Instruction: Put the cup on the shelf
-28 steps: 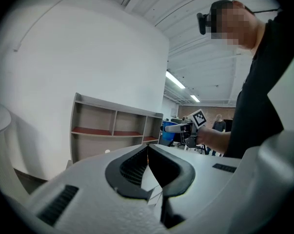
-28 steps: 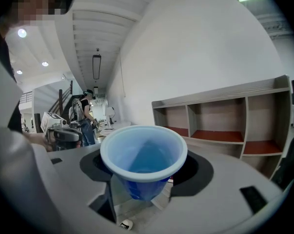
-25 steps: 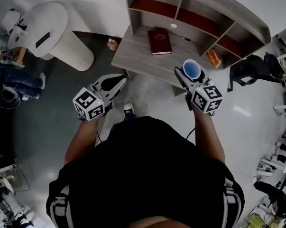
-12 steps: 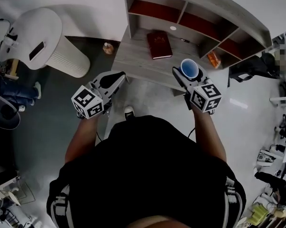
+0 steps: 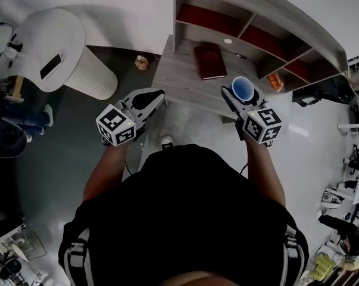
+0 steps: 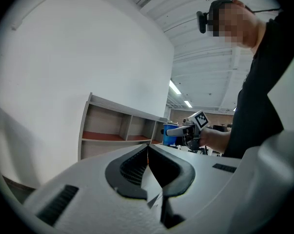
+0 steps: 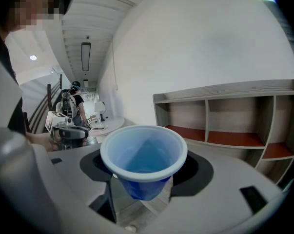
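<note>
Lab-like workroom — bare shelf [image 5: 179, 70], round white table [image 5: 54, 34]

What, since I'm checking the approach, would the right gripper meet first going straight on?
Probably the shelf's open compartments: the right gripper, shut on the blue cup, points over the desk at them. Depth is unclear.

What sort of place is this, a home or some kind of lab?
Likely a lab or workshop: a mostly bare shelf unit on a polished floor, cluttered equipment round the edges, strip lights overhead.
</note>
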Tool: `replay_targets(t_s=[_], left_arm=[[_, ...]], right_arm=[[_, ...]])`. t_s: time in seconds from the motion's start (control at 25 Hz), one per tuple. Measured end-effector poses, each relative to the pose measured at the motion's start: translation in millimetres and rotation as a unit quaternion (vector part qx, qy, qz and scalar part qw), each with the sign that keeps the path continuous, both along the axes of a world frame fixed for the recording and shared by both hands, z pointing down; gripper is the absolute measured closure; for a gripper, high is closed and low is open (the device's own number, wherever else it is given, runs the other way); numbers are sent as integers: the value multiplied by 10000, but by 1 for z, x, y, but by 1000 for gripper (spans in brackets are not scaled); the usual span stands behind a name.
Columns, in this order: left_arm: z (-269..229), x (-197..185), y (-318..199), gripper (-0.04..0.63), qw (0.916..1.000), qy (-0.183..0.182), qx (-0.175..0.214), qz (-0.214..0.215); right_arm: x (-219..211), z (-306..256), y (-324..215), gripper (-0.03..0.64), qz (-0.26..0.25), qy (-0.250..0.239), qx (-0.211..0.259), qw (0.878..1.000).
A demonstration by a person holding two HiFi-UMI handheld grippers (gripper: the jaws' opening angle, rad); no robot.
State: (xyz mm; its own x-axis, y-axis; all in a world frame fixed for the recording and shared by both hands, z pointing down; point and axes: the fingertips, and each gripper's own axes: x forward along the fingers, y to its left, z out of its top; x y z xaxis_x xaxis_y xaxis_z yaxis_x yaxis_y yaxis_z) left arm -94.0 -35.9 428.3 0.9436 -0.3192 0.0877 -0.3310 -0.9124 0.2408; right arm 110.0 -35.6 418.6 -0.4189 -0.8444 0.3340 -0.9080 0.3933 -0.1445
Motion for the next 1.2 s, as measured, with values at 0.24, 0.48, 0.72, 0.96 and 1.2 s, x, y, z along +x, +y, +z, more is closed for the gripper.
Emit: replay_targets(t_s=[0.24, 0.48, 0.72, 0.96, 1.2], left_arm=[[3, -32, -29, 577, 10000, 27, -5, 58], [7, -48, -43, 577, 9998, 93, -57, 182], [7, -58, -58, 577, 9996, 158, -61, 239], [11, -70, -71, 577, 9994, 166, -111, 278], [8, -65, -77, 577, 9994, 163, -45, 295]], right_arm=[[-31, 2, -22, 308, 114, -37, -6, 9999], [-45, 1, -36, 308, 271, -132, -8, 9995], [-58, 3, -50, 308, 279, -101, 1, 9996], [-65, 0, -66, 308, 340, -83, 73, 9994], [-66, -10, -73, 308, 296, -19, 198, 9994]])
